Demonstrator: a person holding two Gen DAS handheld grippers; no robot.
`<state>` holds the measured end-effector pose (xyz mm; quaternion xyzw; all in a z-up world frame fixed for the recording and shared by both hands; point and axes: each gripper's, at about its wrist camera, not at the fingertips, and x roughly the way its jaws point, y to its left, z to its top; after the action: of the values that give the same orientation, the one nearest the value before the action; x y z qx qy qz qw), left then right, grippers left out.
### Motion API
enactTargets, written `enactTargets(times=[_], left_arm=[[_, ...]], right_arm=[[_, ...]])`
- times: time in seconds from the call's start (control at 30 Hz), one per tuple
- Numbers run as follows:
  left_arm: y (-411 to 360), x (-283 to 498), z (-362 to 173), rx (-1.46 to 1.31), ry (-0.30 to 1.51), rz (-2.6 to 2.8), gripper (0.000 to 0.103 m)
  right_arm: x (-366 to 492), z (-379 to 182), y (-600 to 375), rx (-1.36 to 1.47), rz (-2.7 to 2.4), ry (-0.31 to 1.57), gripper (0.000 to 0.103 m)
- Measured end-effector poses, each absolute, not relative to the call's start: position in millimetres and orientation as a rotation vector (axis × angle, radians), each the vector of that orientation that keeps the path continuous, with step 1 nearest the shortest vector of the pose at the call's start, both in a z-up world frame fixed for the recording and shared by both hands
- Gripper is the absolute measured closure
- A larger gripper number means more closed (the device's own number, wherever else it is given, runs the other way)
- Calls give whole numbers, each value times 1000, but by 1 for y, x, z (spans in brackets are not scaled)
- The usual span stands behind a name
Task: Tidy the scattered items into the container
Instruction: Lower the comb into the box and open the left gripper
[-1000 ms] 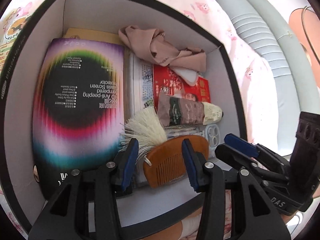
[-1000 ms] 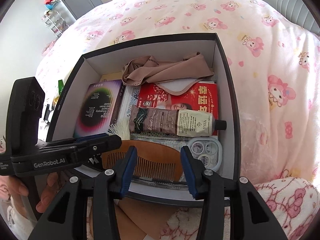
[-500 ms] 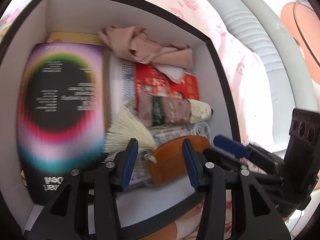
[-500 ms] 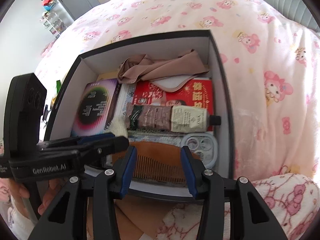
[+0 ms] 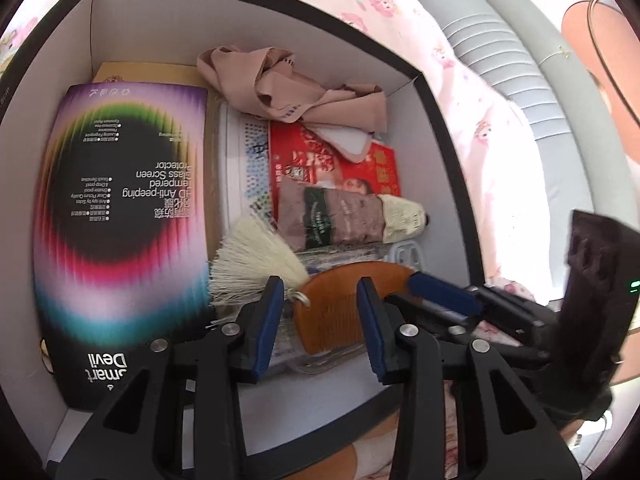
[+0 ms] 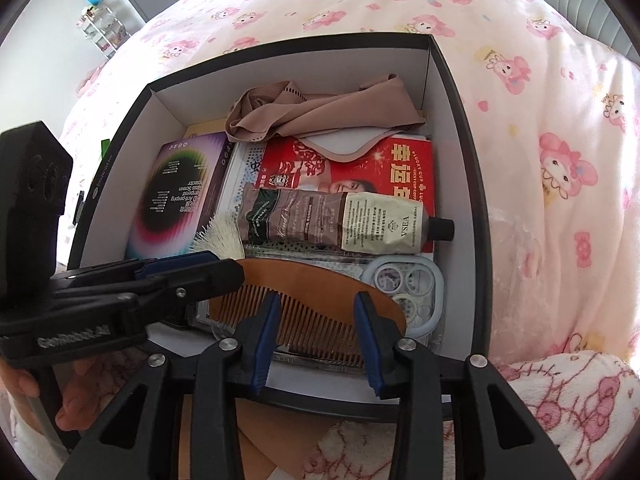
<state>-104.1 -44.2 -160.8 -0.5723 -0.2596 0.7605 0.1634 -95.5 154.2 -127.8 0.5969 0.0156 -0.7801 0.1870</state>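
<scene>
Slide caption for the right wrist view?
Right tongs, closing and empty, hover above the wooden comb in the packed black box.
</scene>
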Motion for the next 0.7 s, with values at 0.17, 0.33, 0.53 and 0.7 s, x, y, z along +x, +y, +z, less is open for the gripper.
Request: enactTargets(times=[0.17,0.33,0.53,0.7], left_arm=[[-48,-95,-147,-1595,-691,2244,66],[-71,-67,-107,-1464,-654,2391,63],[-151,-40,-69,-1380,-780,2599,60],[-242,-4,-67,-1371,-990,2752,56]], right_arm=[[-97,-125,153,1686,-2207,30,69],[-96,-73,137,1515,-2256,22,69],[-105,-45,63,1404,-2086,50,69],[-106,-50,-26,1379,-1928,95,69]])
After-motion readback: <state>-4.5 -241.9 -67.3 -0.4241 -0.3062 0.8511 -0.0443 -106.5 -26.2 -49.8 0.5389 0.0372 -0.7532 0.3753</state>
